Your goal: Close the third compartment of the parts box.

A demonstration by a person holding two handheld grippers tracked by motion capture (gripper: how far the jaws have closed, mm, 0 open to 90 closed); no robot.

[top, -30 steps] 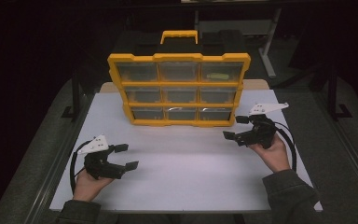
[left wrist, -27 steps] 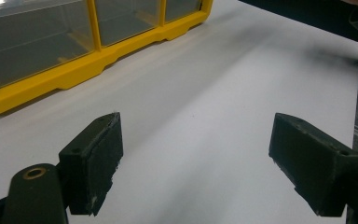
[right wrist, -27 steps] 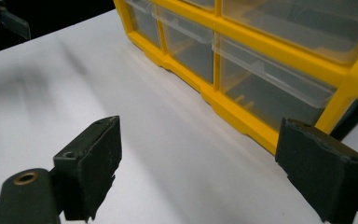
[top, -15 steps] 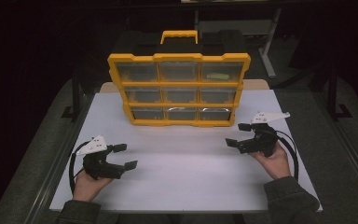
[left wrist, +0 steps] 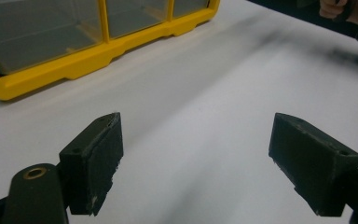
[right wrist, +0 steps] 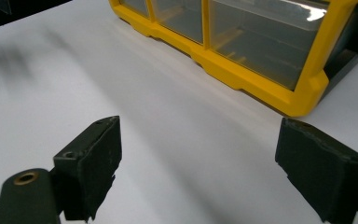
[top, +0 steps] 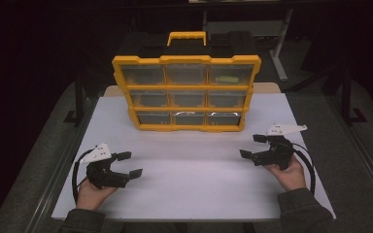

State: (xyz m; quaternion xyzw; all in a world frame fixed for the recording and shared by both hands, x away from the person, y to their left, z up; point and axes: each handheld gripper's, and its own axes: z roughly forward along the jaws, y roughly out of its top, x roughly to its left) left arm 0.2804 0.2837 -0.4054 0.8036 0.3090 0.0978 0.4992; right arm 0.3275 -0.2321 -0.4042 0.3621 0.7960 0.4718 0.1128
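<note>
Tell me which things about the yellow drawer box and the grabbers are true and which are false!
1. The yellow drawer organizer stands upright on the white table. True.
2. The left hand-held gripper is shut. False: its jaws are wide apart.
3. The right hand-held gripper holds a drawer. False: it is open, with nothing between its jaws.
4. The organizer has an orange carry handle on top. True.
5. Something yellow-green lies in the top right drawer. True.

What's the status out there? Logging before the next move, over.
Left tongs open, empty, low on the white table. Right tongs open, empty, nearer the yellow drawer organizer. All drawers shut. Nothing between tongs and organizer.
</note>
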